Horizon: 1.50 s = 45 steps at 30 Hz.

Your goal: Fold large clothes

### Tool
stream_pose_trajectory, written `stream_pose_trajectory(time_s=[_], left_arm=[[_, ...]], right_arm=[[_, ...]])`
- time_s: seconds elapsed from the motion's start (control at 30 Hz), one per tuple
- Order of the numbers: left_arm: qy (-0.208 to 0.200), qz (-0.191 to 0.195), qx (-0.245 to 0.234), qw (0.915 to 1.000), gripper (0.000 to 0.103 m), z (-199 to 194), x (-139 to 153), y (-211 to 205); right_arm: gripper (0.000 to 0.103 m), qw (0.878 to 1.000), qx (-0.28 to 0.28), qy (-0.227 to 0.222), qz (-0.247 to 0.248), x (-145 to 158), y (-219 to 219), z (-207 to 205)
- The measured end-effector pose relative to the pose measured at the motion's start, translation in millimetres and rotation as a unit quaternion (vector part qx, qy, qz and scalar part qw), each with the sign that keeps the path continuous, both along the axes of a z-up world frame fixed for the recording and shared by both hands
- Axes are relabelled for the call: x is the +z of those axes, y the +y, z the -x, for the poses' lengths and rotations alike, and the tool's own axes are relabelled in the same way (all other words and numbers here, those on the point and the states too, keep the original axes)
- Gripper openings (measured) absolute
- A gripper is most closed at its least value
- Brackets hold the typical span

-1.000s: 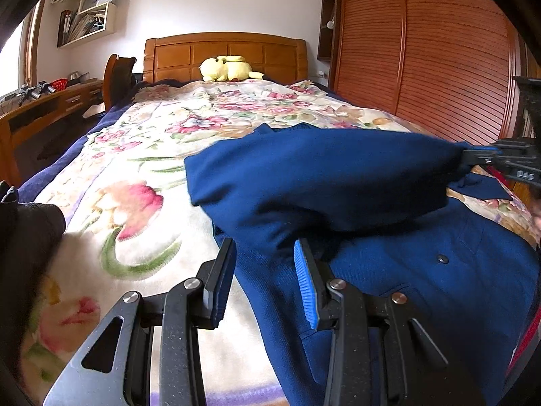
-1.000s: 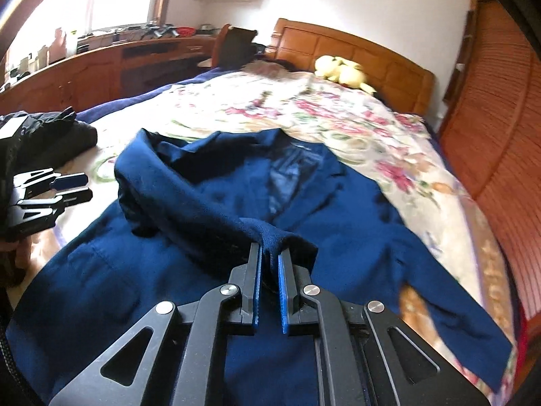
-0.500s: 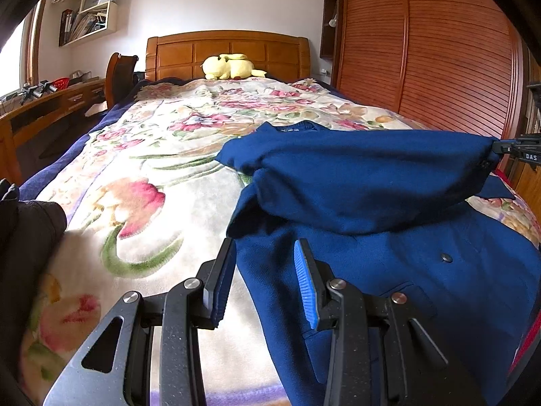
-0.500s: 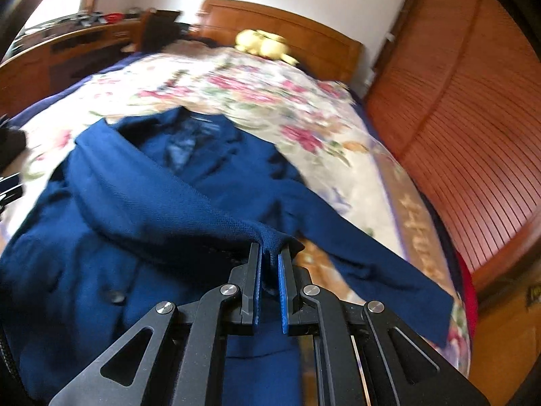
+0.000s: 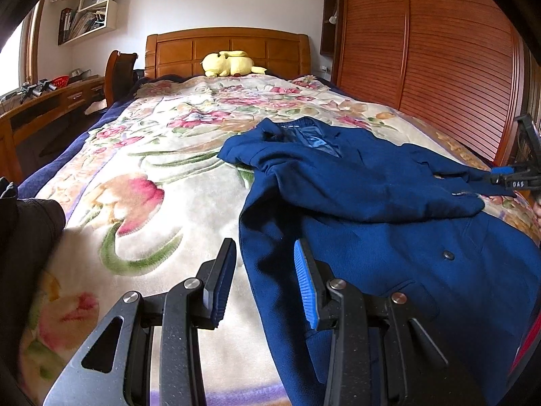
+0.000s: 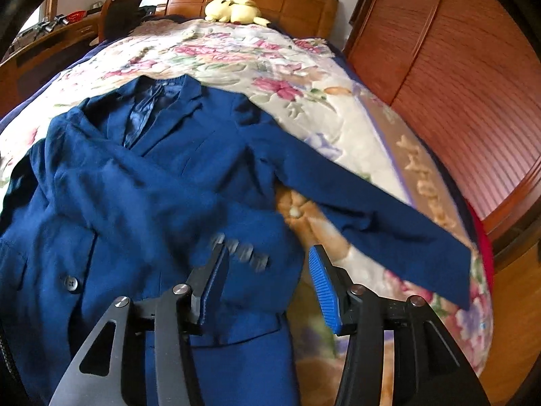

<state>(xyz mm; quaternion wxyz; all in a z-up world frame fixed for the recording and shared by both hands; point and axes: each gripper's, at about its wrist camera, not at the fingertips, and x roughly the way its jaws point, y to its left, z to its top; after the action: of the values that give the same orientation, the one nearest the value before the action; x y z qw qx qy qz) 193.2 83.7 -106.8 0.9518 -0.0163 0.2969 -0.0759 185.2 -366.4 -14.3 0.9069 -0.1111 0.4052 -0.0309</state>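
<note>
With one sleeve (image 6: 142,196) already laid across the chest, the jacket (image 5: 389,237) lies face up on the bed (image 5: 142,176), collar toward the headboard. Left gripper (image 5: 265,280) hangs over the jacket's left edge, fingers parted, nothing between them; blanket shows in the gap. It holds no cloth and could pin that side edge while the fold is tidied. Black clothing (image 5: 27,243) sits at far left, well apart from the jacket.

Right gripper (image 6: 267,286) has just been opening, and the frames show the cuff out of its fingers, the sleeve end lying blurred on the jacket front just ahead of the pads. Nothing is pinched now.

Doing this step well, by my read: draw the right gripper back clear without snagging the cuff, check the sleeve lies flat and crosswise, no bunching at the shoulder. The other sleeve (image 6: 372,216) is spread out to the right over the blanket, probably next to go: pinch near its cuff, lift low, carry across to match.
</note>
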Motion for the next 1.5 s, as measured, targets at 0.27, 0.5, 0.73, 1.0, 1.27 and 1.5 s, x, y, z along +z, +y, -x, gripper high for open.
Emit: stream_pose_trajectory(time_s=[0.27,0.5,0.73,1.0,1.27,1.5], left_arm=[[0.007,-0.004,0.003,1.0000,0.037,-3,-4,-2],[0.017,-0.006,0.008,0.9998,0.037,-7,-8,-3],[0.028,0.001,-0.016,0.9995,0.037,-18,-1,-8],[0.043,-0.006,-0.025,0.9987,0.062,-58,12,-13],[0.080,0.027,-0.012,0.9964,0.062,-120,13,-15],[0.087,0.017,-0.005,0.9960,0.062,-132,-9,-22]], right_arm=[[0.051,0.999,0.009,0.032,-0.020,-33,-12,-5],[0.051,0.998,0.029,0.038,-0.041,-64,-19,-14],[0.053,0.996,0.027,0.004,-0.085,-88,-42,-18],[0.055,0.995,0.028,-0.002,-0.093,-92,-42,-12],[0.055,0.996,0.028,-0.006,-0.088,-91,-40,-11],[0.056,0.995,0.028,-0.007,-0.091,-92,-41,-11]])
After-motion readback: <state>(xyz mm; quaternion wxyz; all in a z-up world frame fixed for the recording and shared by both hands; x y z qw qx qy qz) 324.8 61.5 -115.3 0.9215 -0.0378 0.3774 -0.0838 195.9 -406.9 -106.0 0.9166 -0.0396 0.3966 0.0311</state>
